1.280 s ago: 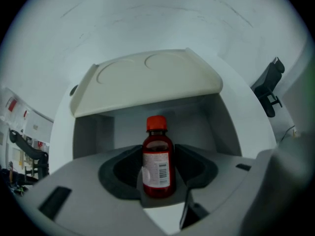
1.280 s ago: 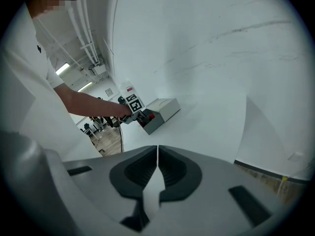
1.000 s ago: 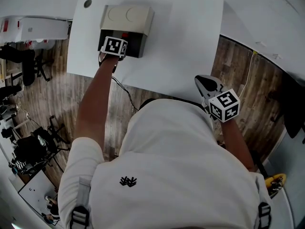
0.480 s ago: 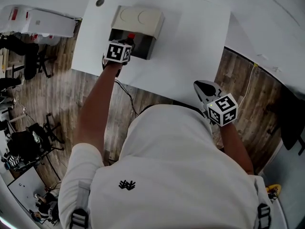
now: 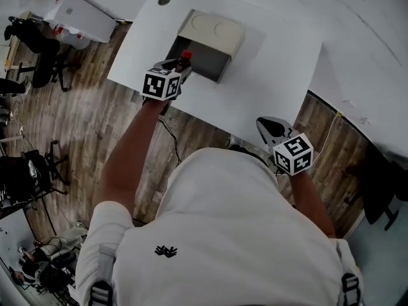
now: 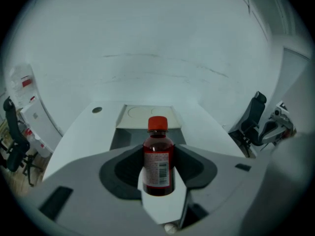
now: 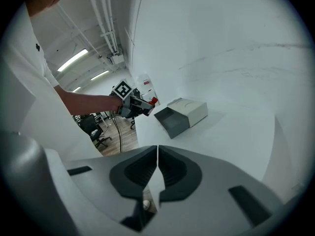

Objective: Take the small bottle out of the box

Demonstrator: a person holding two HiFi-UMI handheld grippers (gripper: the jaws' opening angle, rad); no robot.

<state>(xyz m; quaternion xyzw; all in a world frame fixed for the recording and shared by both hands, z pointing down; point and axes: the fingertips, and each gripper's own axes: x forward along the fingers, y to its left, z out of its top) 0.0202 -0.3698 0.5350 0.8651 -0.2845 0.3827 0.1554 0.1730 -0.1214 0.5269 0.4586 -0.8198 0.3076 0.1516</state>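
Head view: bottle (image 5: 184,60) just outside box (image 5: 213,30).

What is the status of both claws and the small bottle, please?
Left claw shut on small bottle, upright, outside the box's open front. Right claw shut, empty, off to the side. Nothing in the way.
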